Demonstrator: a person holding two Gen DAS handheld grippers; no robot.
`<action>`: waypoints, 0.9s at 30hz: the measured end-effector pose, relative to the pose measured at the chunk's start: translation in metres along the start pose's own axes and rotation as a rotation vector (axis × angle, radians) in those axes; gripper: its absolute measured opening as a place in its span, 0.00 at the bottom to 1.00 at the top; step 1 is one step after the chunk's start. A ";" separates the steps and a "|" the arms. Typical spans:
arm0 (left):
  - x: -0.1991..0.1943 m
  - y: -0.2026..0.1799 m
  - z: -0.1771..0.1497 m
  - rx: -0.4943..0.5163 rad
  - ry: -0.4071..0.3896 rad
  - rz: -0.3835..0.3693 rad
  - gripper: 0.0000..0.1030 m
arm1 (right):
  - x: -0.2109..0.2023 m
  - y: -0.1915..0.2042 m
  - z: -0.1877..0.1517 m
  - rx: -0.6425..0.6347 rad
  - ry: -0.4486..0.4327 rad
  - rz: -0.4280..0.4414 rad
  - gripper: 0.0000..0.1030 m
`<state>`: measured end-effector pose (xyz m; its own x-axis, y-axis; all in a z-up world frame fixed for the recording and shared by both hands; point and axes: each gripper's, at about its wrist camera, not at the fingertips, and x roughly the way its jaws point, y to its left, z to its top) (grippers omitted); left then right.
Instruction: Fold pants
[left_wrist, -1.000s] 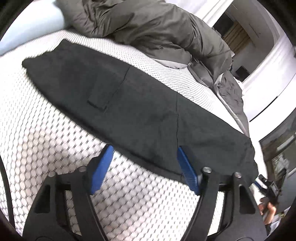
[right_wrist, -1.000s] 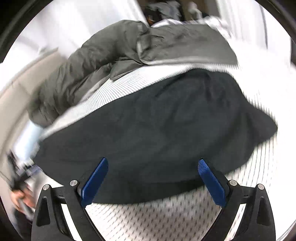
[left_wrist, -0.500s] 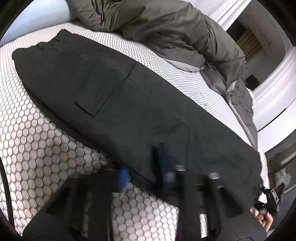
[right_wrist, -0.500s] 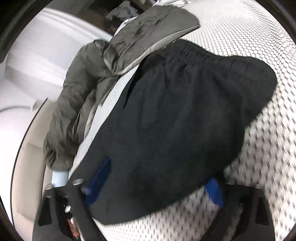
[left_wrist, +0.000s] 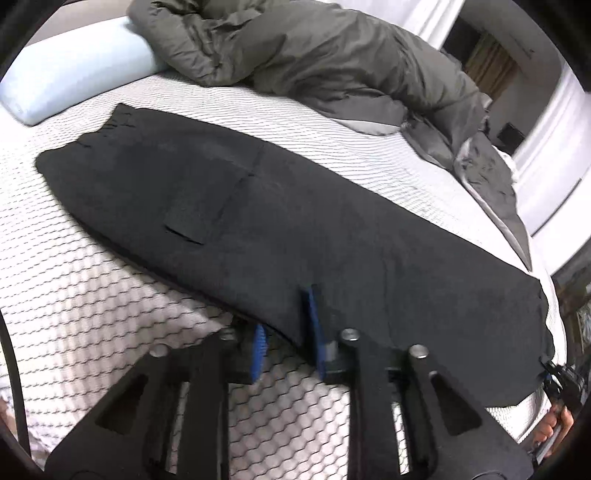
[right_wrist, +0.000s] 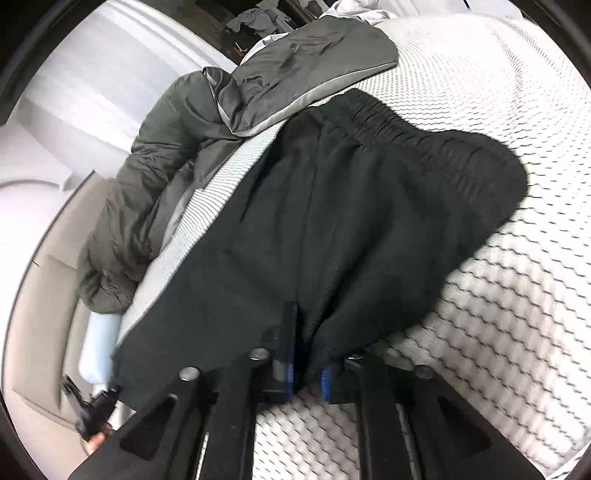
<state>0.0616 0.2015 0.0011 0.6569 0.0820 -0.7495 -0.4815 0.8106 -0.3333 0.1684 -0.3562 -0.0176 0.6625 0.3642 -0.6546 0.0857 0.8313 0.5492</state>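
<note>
Jaws of the left gripper (left_wrist: 286, 328) are opening, the near edge of the black pants (left_wrist: 280, 221) between them; right gripper (right_wrist: 304, 363) jaws are closing on bunched cloth near the waistband. The pants lie lengthwise on the bed (left_wrist: 92, 295), soft and limp, best held by edges. The duvet (left_wrist: 314, 55) crowds the far side; the near side is open.

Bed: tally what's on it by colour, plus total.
Black: 1, the pants
Dark grey: 1, the duvet, bunched along the far side
Light blue: 1, the pillow
Total: 3, all lying on the white mattress. The pants' near edge sits between the jaws of both grippers.
</note>
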 end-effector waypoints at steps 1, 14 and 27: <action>-0.004 0.003 0.002 -0.013 -0.005 0.011 0.26 | -0.008 -0.005 0.001 0.018 -0.022 -0.033 0.33; -0.043 -0.090 -0.011 0.247 -0.171 0.020 0.90 | -0.017 0.082 -0.014 -0.423 -0.123 -0.080 0.91; 0.046 -0.202 -0.074 0.571 0.137 -0.236 0.99 | 0.127 0.193 -0.087 -0.868 0.203 -0.141 0.91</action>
<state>0.1462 -0.0012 -0.0080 0.6093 -0.1809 -0.7721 0.0779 0.9826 -0.1687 0.2042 -0.1129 -0.0398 0.5374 0.2337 -0.8103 -0.4901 0.8684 -0.0746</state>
